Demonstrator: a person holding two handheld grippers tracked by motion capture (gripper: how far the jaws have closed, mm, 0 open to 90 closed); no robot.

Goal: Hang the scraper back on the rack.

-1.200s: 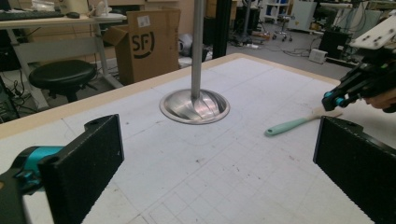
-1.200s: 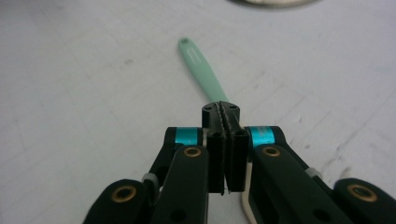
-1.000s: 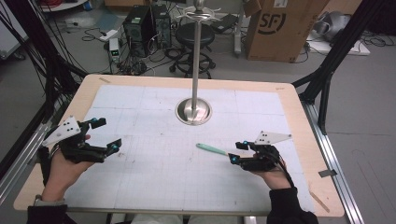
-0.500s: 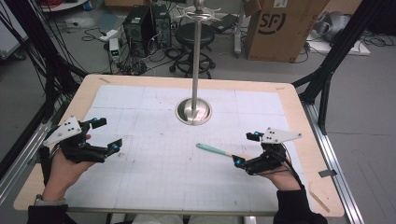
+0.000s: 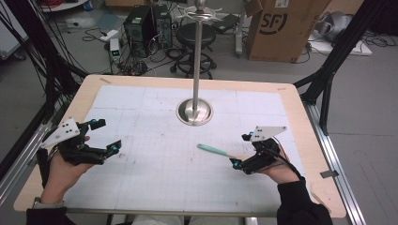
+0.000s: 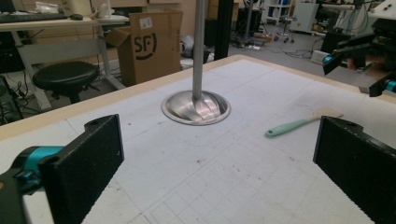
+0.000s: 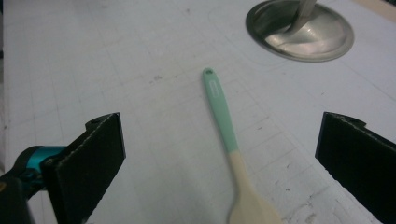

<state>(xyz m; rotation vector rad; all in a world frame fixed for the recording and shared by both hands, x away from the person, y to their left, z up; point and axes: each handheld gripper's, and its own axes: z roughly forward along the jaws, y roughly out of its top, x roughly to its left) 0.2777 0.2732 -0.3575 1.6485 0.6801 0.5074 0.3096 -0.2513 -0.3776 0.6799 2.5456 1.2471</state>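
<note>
A spoon with a mint-green handle and a pale wooden head (image 5: 212, 150) lies flat on the white gridded mat, right of centre. My right gripper (image 5: 239, 150) stands open just at the spoon's wooden end, its jaws on either side and not touching it. In the right gripper view the spoon (image 7: 222, 116) runs up the middle between the wide-open jaws of my right gripper (image 7: 219, 163). My left gripper (image 5: 106, 136) is open and holds nothing, at the left side of the table. From the left gripper view (image 6: 217, 168) the spoon (image 6: 292, 126) lies far off to the right.
A metal stand with a round base (image 5: 194, 112) and a tall pole rises at the mat's middle back. The wooden table edge (image 5: 300, 122) frames the mat. Beyond the far edge are a black stool (image 5: 197, 35), a cardboard box (image 5: 277, 28) and computers.
My right gripper's jaws have spread wider and it has shifted slightly by the spoon's wooden end. The spoon and the left gripper have hardly moved.
</note>
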